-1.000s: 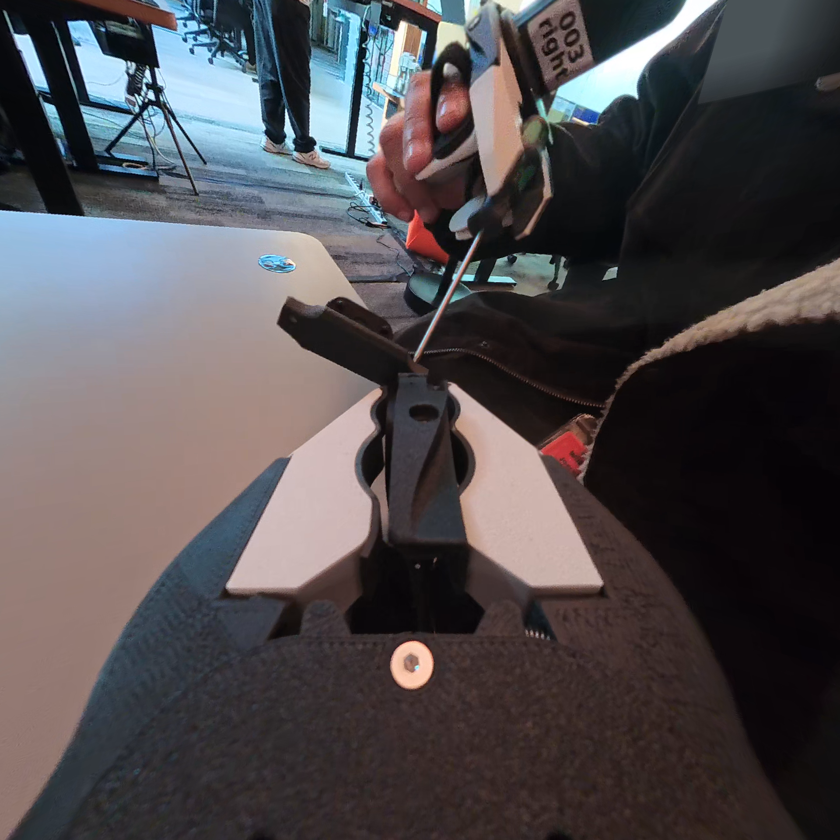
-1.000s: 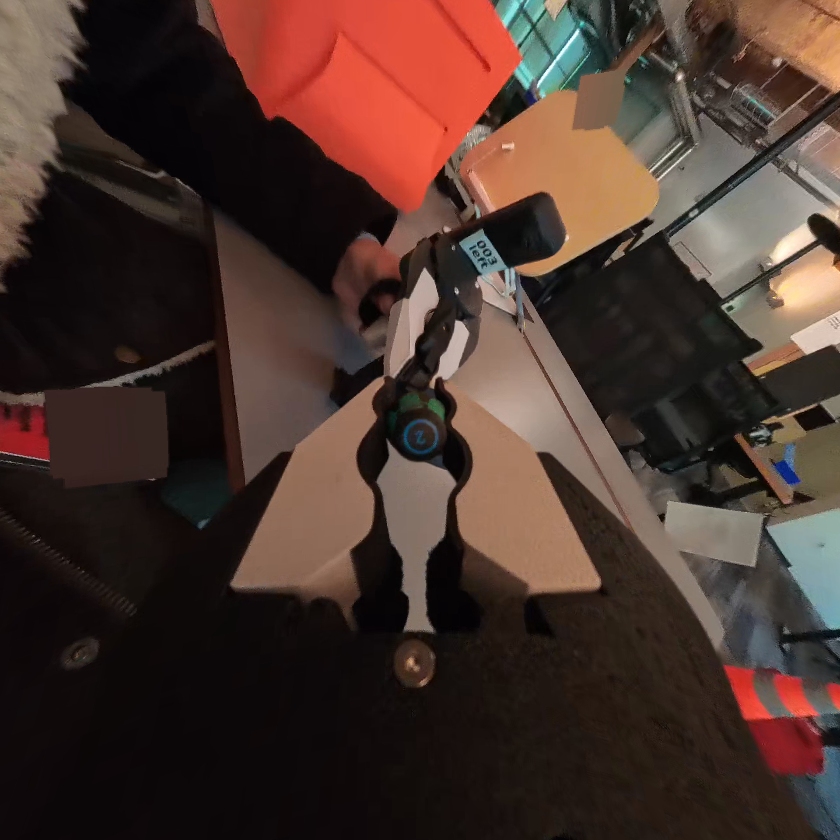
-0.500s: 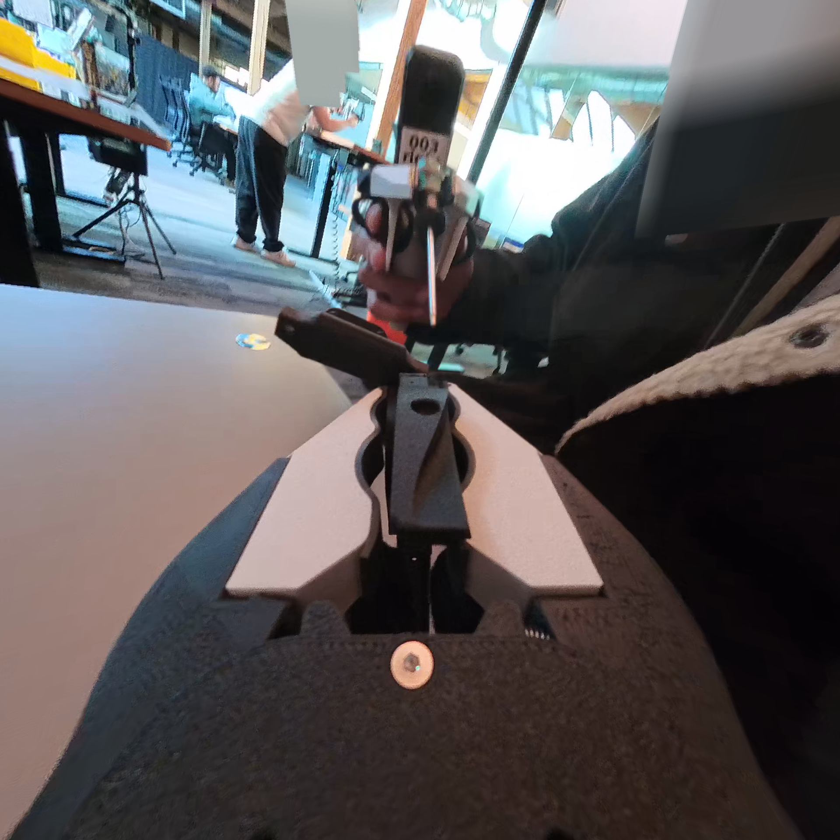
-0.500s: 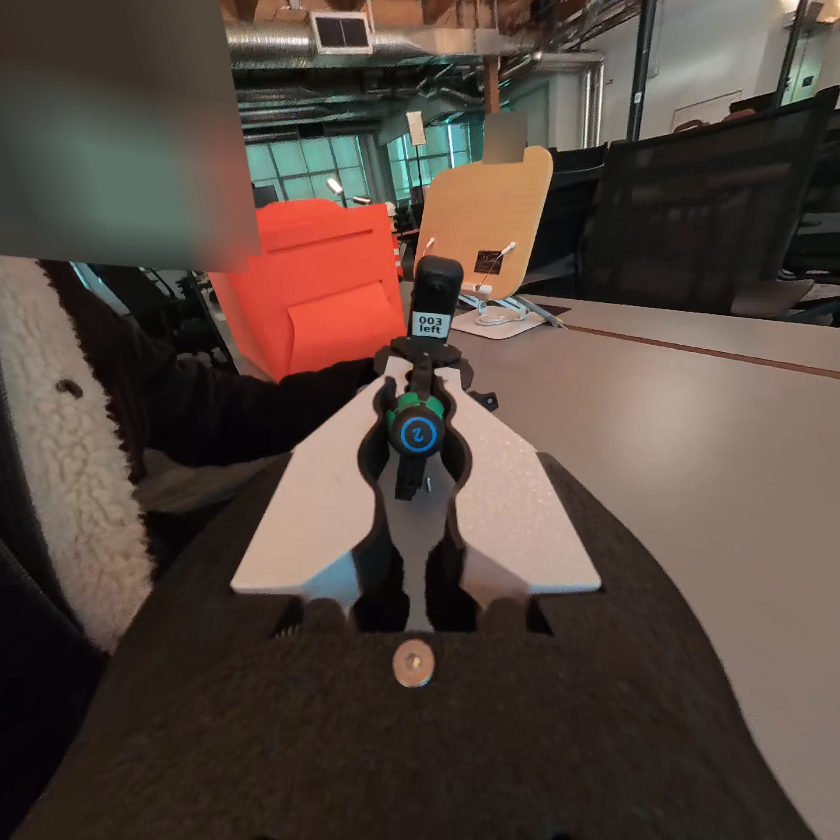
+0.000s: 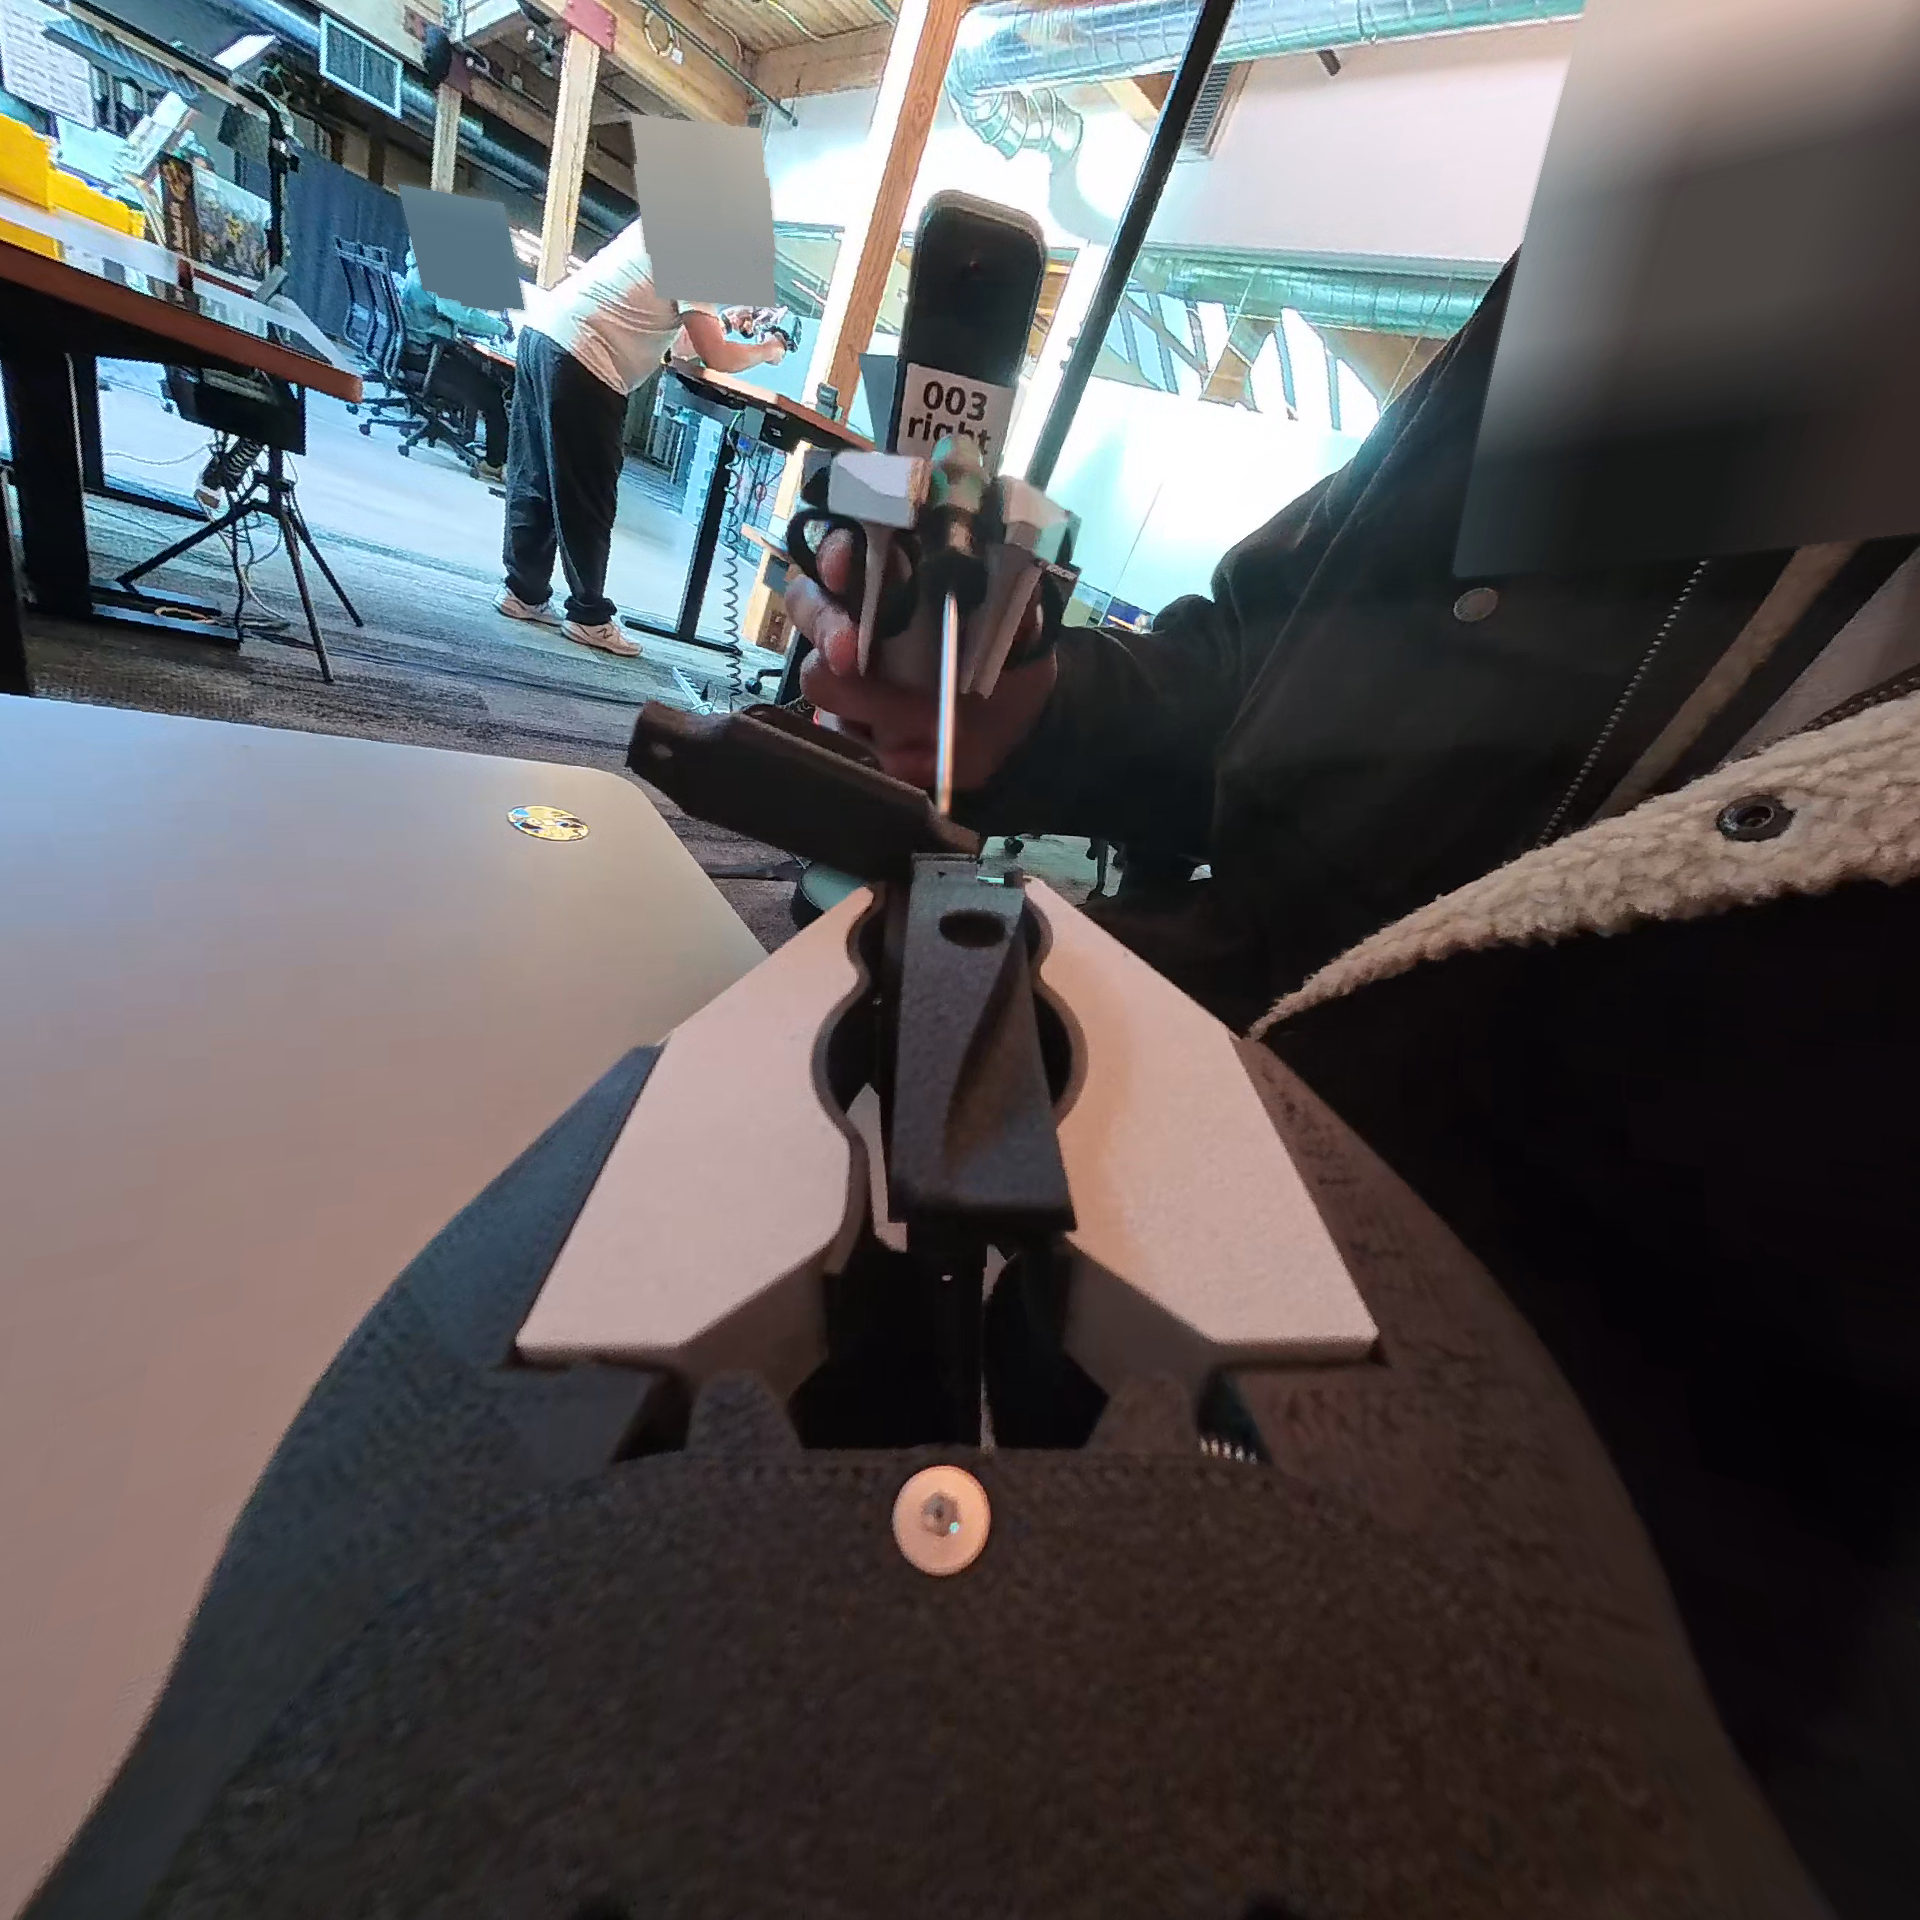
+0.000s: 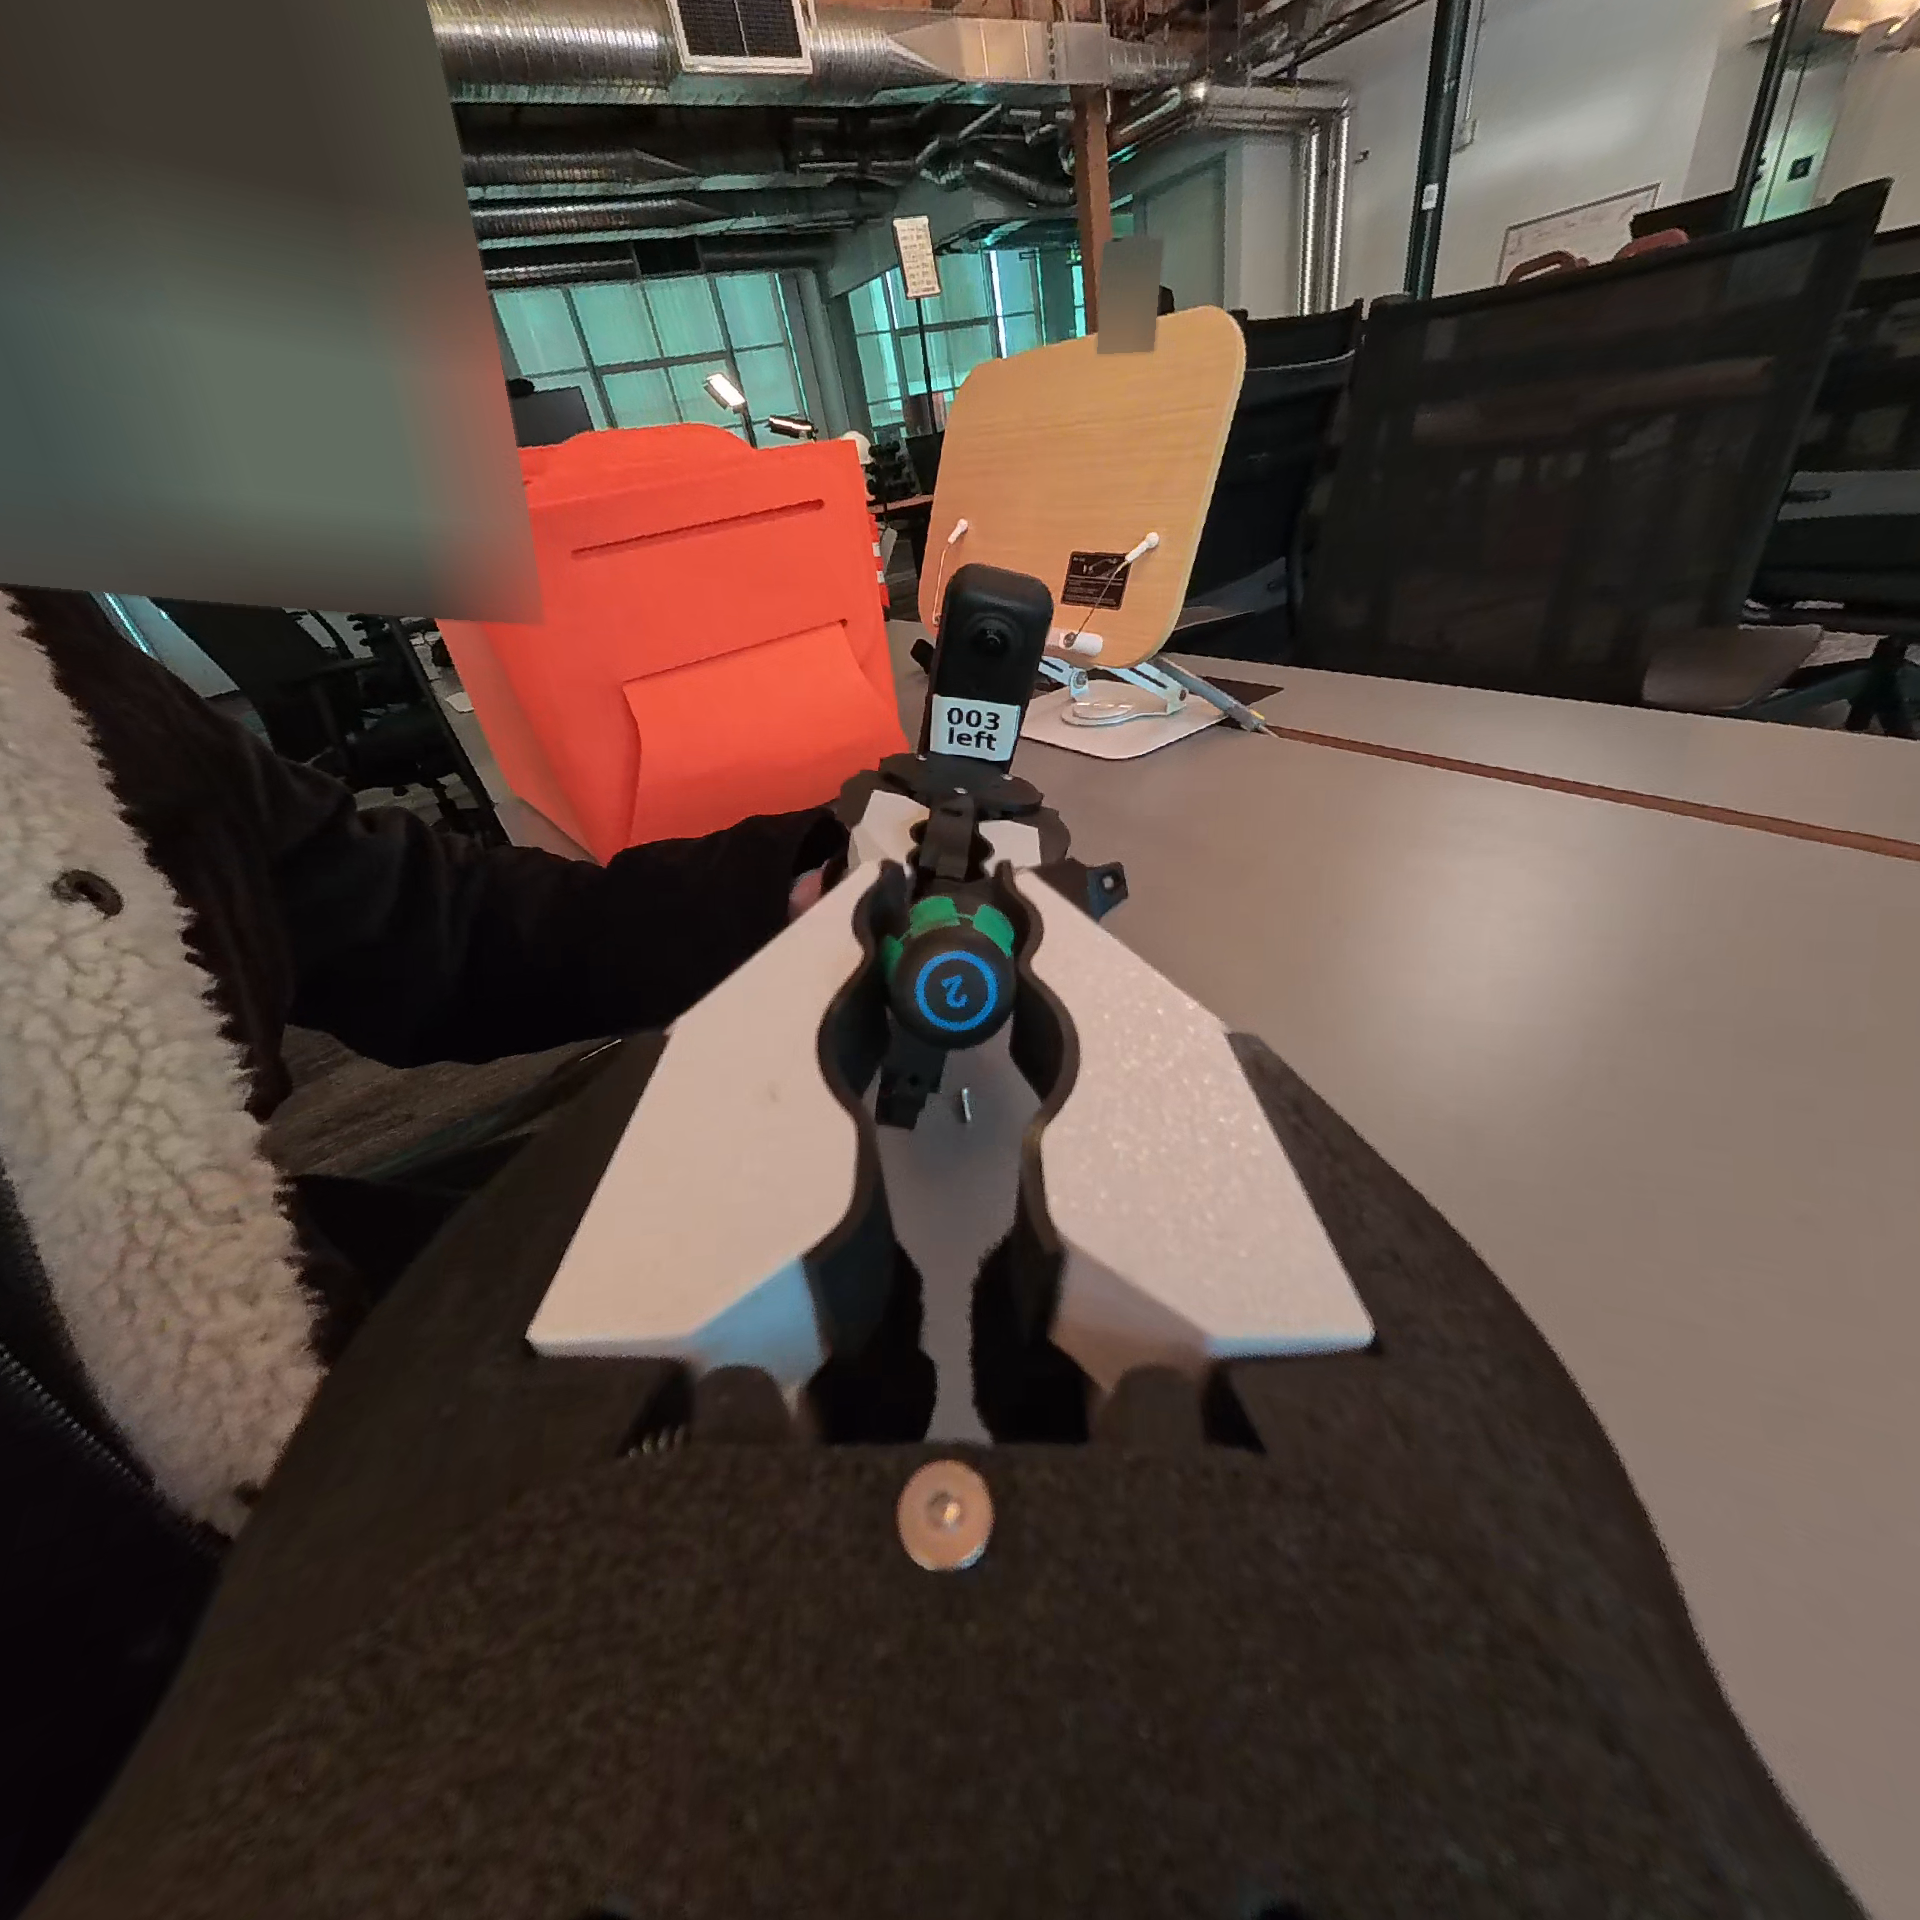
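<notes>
Screwdriver (image 6: pixel 951 987) with a black handle, green collar and blue-ringed butt sits clamped in the jaws of the right gripper (image 6: pixel 951 935), butt toward the camera and shaft pointing away. In the left wrist view the same tool shows from the front — its thin steel shaft (image 5: pixel 945 707) runs down from the right gripper (image 5: pixel 940 582) to end just above a black angled bracket (image 5: pixel 971 1049). The left gripper (image 5: pixel 961 935) has its jaws closed narrowly on that bracket, whose long arm lies between the white fingers (image 5: pixel 717 1174) and whose other arm juts up and to the left; a round hole shows in the bracket near the fingertips. The screwdriver's tip hangs just beside the bracket's bend (whether it touches cannot be told).

A hand (image 5: pixel 894 665) grips the right gripper's handle, with a dark sleeve (image 5: pixel 1299 644) behind it. Both grippers are held over the near edge of the pale grey counter (image 5: pixel 260 987), the bracket off its surface. On the counter's far side — seen from the right wrist view — stand an orange box (image 6: pixel 707 613) and a tilted wooden board (image 6: pixel 1091 468) on a metal stand. A small round sticker (image 5: pixel 549 823) lies near the counter's rounded corner.
</notes>
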Tool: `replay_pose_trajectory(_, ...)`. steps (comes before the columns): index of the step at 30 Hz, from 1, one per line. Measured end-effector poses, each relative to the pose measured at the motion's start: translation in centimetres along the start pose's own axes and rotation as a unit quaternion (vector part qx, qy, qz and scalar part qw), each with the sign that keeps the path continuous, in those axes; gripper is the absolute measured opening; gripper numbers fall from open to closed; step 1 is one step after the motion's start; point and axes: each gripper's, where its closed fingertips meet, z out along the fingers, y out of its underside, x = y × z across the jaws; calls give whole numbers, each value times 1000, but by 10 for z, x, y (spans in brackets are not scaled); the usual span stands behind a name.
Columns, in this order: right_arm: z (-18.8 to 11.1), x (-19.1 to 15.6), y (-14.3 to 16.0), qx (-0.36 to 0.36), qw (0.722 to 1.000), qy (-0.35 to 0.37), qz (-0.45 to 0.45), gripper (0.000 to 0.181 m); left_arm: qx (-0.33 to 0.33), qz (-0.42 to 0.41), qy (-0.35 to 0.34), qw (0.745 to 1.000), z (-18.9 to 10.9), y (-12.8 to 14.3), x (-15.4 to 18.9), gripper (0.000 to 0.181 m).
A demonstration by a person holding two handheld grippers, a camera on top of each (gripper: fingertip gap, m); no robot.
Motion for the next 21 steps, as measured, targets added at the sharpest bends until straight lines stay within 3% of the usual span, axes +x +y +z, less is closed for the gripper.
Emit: replay_pose_trajectory(21,2,-1,9,-17,1000,1,-18,17,-2,-10,-2,1000,-2,1,-3,21)
